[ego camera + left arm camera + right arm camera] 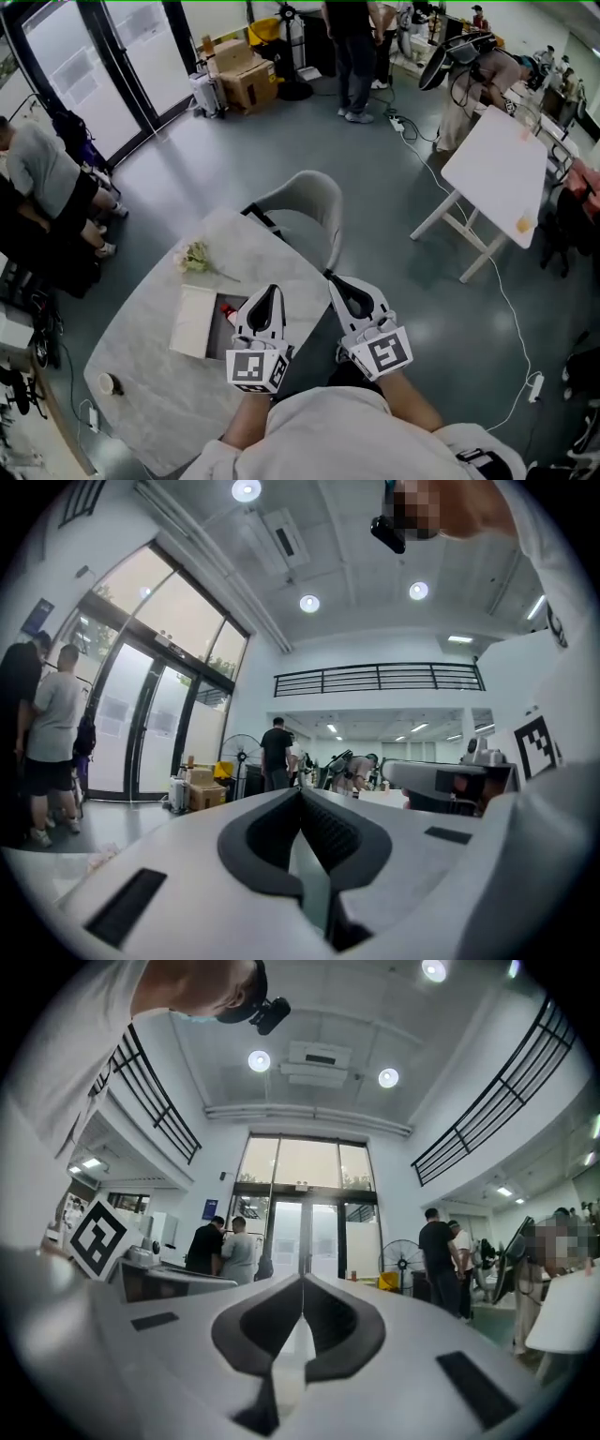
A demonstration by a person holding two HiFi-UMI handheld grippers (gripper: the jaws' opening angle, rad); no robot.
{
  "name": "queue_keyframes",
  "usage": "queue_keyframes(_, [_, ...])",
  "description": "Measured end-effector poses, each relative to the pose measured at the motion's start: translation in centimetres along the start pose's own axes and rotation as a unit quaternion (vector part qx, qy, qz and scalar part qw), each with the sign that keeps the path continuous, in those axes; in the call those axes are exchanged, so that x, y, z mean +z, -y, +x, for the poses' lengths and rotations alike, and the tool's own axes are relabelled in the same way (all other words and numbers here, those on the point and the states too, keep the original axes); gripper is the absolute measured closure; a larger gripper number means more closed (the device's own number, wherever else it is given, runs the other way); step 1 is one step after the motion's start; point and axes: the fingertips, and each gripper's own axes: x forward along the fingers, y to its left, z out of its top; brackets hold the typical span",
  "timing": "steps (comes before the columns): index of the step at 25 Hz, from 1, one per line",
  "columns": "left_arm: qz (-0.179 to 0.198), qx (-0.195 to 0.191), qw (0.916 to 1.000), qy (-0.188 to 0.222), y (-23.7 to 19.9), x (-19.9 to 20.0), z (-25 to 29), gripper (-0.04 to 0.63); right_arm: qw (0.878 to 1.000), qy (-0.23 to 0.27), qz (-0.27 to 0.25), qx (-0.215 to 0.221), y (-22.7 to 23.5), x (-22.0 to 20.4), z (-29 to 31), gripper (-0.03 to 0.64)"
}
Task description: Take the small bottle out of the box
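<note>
Left gripper (266, 292) and right gripper (342, 286): white matt plastic shells, with dark ribbed pads (330, 834) that look rubbery. Table (141, 375) under the left gripper: pale marbled top, smooth, low sheen. Box (192, 323) just left of the left gripper: white, matt, card-like. Floor (394, 244) beyond the right gripper: grey, smooth, glossy.

Box (218, 339) open-topped on table (150, 375), lid (192, 321) flat at its left, flowers (194, 258) just beyond, chair (309, 202) close against table's far edge
</note>
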Motion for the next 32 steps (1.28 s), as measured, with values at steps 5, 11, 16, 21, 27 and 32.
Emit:
queue_keyframes(5, [-0.012,0.064,0.9978,-0.011,-2.0,-0.9,1.6,0.572,0.997,-0.008,0.015,0.071,1.1,-1.1,3.9,0.591])
queue_keyframes(11, [-0.022,0.156,0.9876,-0.006,-5.4,-0.9,0.2,0.572,0.985,-0.022,0.031,0.168,-1.3,-2.5,7.5,0.591])
queue_keyframes(16, [-0.033,0.238,0.9707,-0.006,-7.7,-1.6,-3.4,0.572,0.965,-0.019,0.038,0.257,-5.4,-2.8,9.3,0.591])
queue_keyframes(21, [-0.038,0.304,0.9516,-0.027,-9.1,-3.0,-6.2,0.572,0.948,-0.020,0.048,0.315,-8.0,-3.5,10.2,0.591])
queue_keyframes(27, [-0.060,0.357,0.9305,-0.059,-9.0,-5.8,-8.9,0.572,0.928,-0.043,0.059,0.365,-10.1,-6.2,9.8,0.591])
queue_keyframes(32, [-0.080,0.368,0.9223,-0.086,-9.5,-8.0,-9.8,0.572,0.918,-0.070,0.069,0.385,-11.6,-8.4,10.1,0.590])
